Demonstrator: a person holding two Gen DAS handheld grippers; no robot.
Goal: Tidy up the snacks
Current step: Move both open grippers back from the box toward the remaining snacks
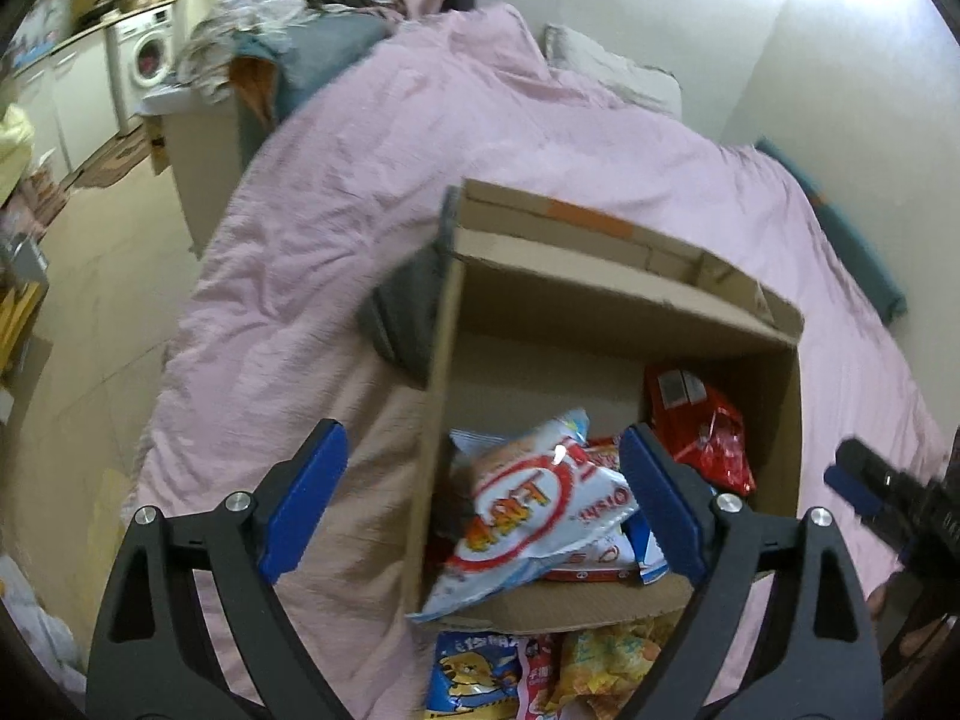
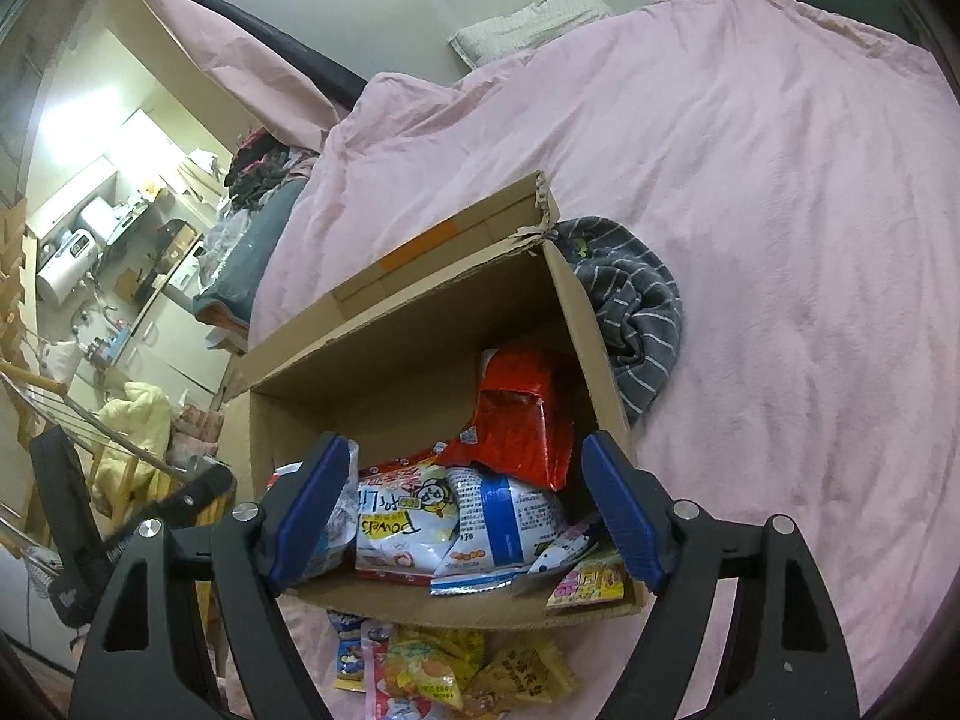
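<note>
An open cardboard box (image 1: 630, 312) (image 2: 420, 324) stands on the pink bed and holds several snack bags: a white and red bag (image 1: 528, 510), a red bag (image 1: 702, 426) (image 2: 522, 420) and a white and blue bag (image 2: 504, 528). My left gripper (image 1: 480, 498) is open and empty above the box's near left corner. My right gripper (image 2: 465, 507) is open and empty over the box's near edge; it also shows in the left wrist view (image 1: 864, 492). More snack packets (image 1: 540, 672) (image 2: 444, 666) lie loose on the bed in front of the box.
A grey striped cloth (image 2: 636, 312) (image 1: 402, 312) lies against the box's side. A pillow (image 2: 528, 18) lies at the bed's head. Beside the bed is a floor (image 1: 102, 300), piled clothes (image 1: 288, 42) and a washing machine (image 1: 147, 54).
</note>
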